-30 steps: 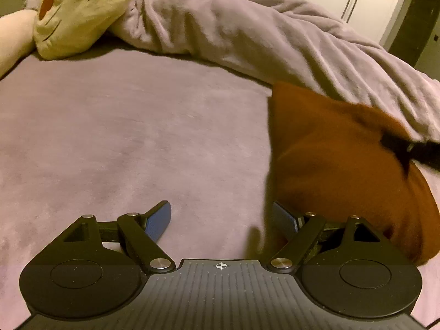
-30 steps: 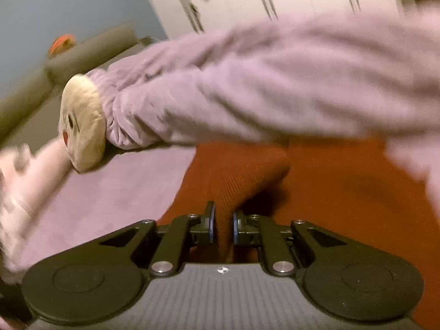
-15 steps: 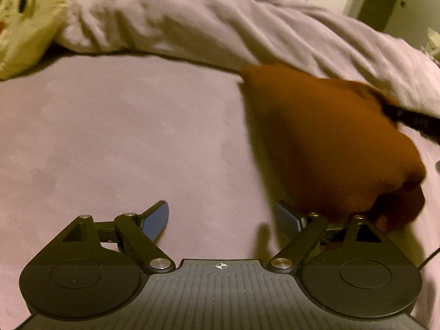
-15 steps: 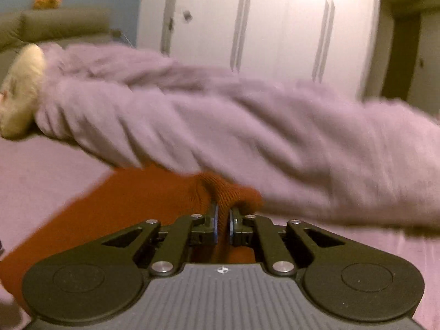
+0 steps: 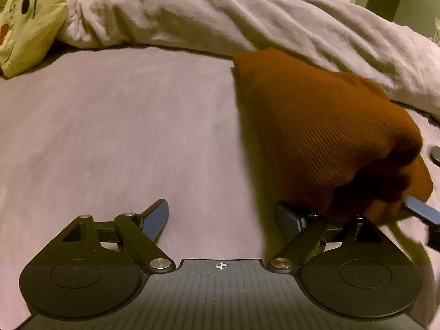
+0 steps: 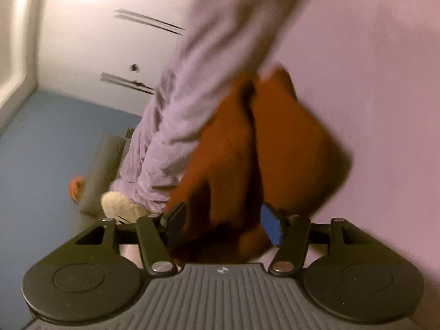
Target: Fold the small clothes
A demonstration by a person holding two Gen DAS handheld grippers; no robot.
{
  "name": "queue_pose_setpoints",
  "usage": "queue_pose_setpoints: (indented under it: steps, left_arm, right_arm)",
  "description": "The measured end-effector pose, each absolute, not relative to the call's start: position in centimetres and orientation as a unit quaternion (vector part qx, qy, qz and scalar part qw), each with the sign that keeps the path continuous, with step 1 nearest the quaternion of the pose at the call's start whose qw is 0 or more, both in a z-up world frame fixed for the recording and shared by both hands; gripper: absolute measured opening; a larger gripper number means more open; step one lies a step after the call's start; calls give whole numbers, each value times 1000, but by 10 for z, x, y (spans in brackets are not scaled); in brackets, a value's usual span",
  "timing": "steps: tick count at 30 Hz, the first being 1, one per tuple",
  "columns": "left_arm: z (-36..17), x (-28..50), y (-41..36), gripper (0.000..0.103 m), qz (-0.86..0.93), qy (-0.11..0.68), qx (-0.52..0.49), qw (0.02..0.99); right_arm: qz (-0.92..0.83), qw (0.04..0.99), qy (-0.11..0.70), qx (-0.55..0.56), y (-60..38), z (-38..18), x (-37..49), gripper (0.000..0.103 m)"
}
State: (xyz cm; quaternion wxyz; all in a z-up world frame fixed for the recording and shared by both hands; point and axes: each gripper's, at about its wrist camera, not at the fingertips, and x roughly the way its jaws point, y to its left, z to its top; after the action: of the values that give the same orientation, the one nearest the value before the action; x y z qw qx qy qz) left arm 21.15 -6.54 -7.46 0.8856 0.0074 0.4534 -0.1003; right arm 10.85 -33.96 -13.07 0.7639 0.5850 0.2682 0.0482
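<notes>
A: Where is the rust-brown garment (image 5: 324,129)?
B: Bunched on the bed (image 5: 123,126), against the grey blanket (image 5: 220,16)

A: The grippers?
B: Left gripper (image 5: 222,217) spread wide beside the garment, holding nothing; right gripper (image 6: 222,225) is opening, cloth between its jaws

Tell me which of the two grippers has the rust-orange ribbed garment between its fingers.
The right gripper: the rust-orange ribbed knit garment bunches between its opening jaws. The left gripper stands wide open over bare mauve bedsheet, the garment beside it.
</notes>
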Motion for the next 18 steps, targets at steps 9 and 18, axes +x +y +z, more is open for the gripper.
queue_pose_setpoints:
  steps: [9, 18]
  left_arm:
    - [-65, 202, -73, 89, -85, 468, 10, 880]
    - [-76, 217, -76, 96, -53, 482, -2, 875]
  right_arm:
    - [70, 652, 213, 724, -328, -168, 137, 73]
    - [70, 719, 227, 653, -320, -154, 135, 53]
